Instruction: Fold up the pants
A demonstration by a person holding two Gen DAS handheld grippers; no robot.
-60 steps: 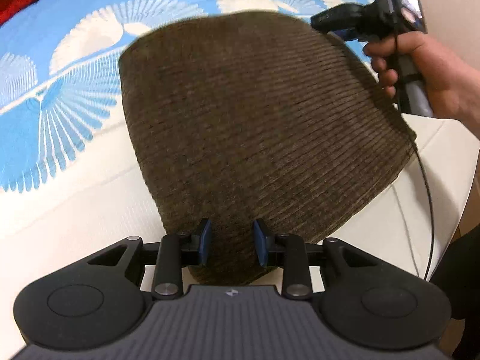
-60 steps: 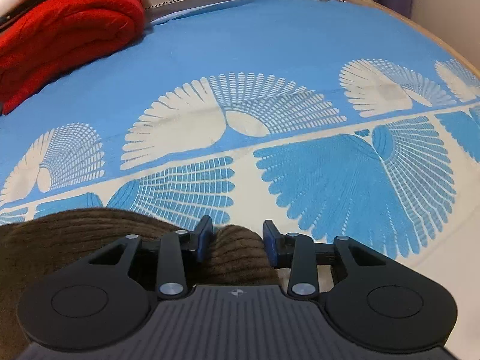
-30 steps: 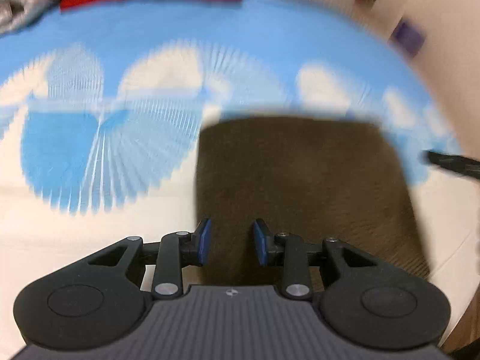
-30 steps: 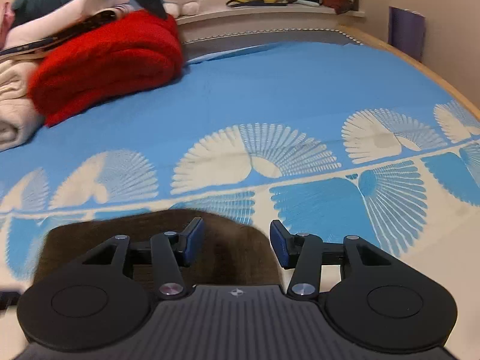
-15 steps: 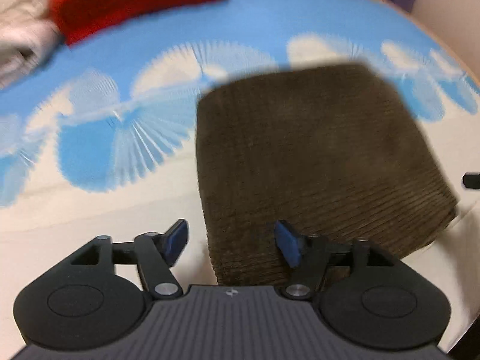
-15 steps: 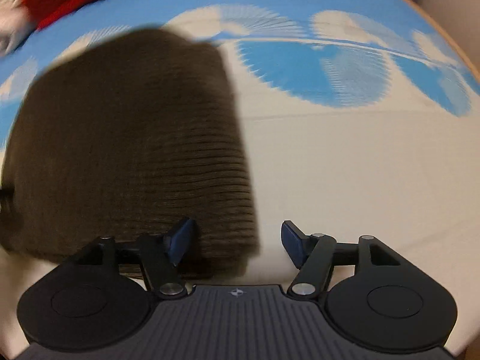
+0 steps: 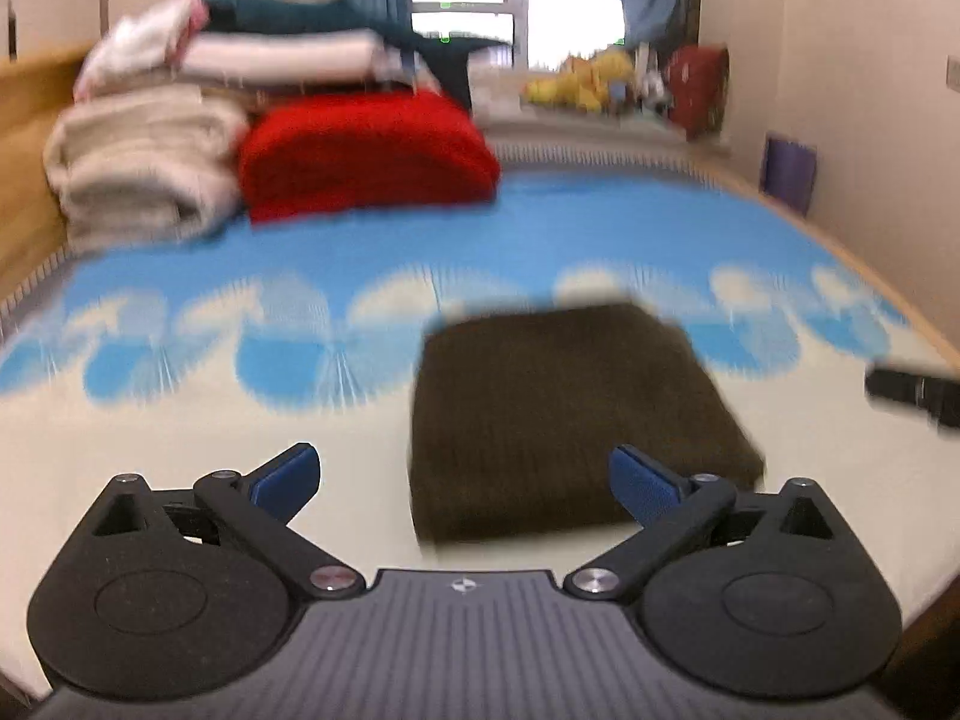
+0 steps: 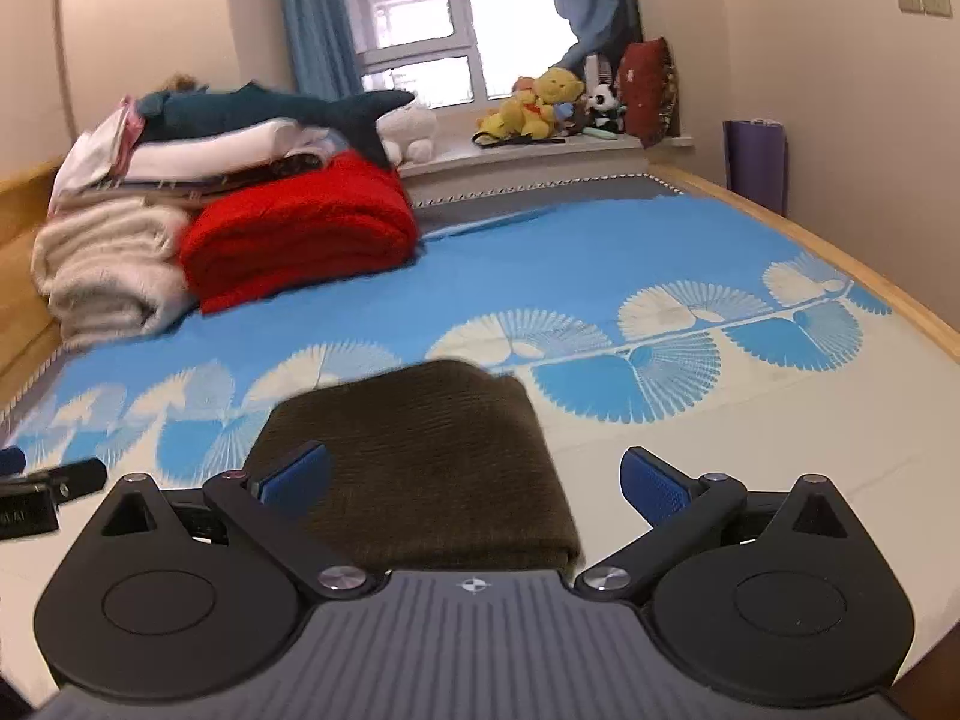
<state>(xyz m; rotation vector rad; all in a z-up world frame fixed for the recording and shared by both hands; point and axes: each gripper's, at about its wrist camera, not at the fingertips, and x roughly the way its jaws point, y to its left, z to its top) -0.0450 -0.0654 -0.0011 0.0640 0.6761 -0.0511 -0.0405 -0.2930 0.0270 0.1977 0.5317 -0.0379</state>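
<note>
1. Left wrist view: my left claw [image 7: 462,477] stands wide open with nothing between its blue pads. The picture is smeared, so fine detail is unreliable.
2. Left wrist view, centre: the pants [image 7: 564,414] lie as a compact brown corduroy block on the bed [image 7: 180,420], near its front edge, just ahead and a little right of the left claw. Neither pad touches the cloth.
3. Left wrist view, right edge: a dark tip of my right claw's tool shows beside the pants, apart from them.
4. Right wrist view: my right claw [image 8: 474,483] is likewise spread wide and empty. The pants [image 8: 414,456] sit directly before it, toward its left pad.
5. Background, left to centre: a cream blanket [image 8: 102,276], a red blanket [image 8: 300,240] and a plush shark [image 8: 270,108] are stacked at the head of the bed, well apart from the work.
6. Judgement: the fold appears complete; edges look square and stacked. The step in hand is release and retreat.
7. Recommendation: keep both claws open and withdraw straight back and up, so no pad snags the near fold or drags the block.
</note>
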